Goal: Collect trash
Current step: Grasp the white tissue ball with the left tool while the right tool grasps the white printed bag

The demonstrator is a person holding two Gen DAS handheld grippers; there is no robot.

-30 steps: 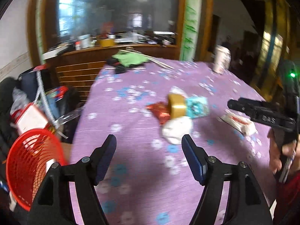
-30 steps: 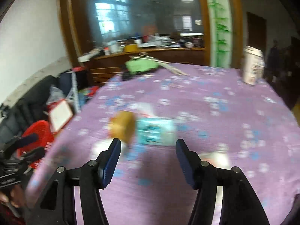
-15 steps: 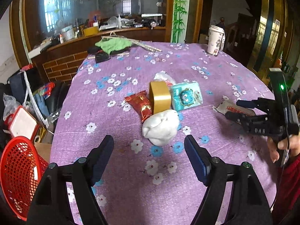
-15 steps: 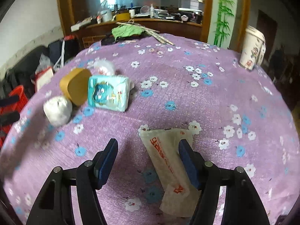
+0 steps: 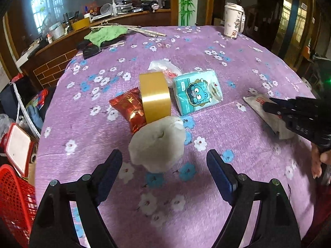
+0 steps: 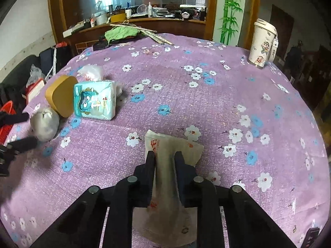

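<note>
A crumpled white paper ball [image 5: 157,142] lies on the purple flowered tablecloth [image 5: 238,62]. My left gripper [image 5: 163,157] hovers just short of it, its jaws opening and nothing between them. Behind the ball sit a red snack packet [image 5: 128,105], a gold tape roll [image 5: 155,97], a teal tissue pack [image 5: 196,93] and a clear plastic bag [image 5: 163,68]. My right gripper [image 6: 164,155] is closing its jaws on a flat white wrapper [image 6: 171,144] with red print, and the pads pinch its middle. The wrapper [image 5: 254,101] also shows at the right of the left wrist view.
A red mesh basket [image 5: 14,202] stands on the floor off the table's left edge, among bags and boxes. A tall paper cup [image 6: 262,43] stands at the far right of the table. A green cloth [image 6: 122,33] and sticks lie at the far edge.
My right gripper has dropped onto the white wrapper and its jaws have come together on it. My left gripper has moved closer and lower toward the paper ball, jaws a little wider.
</note>
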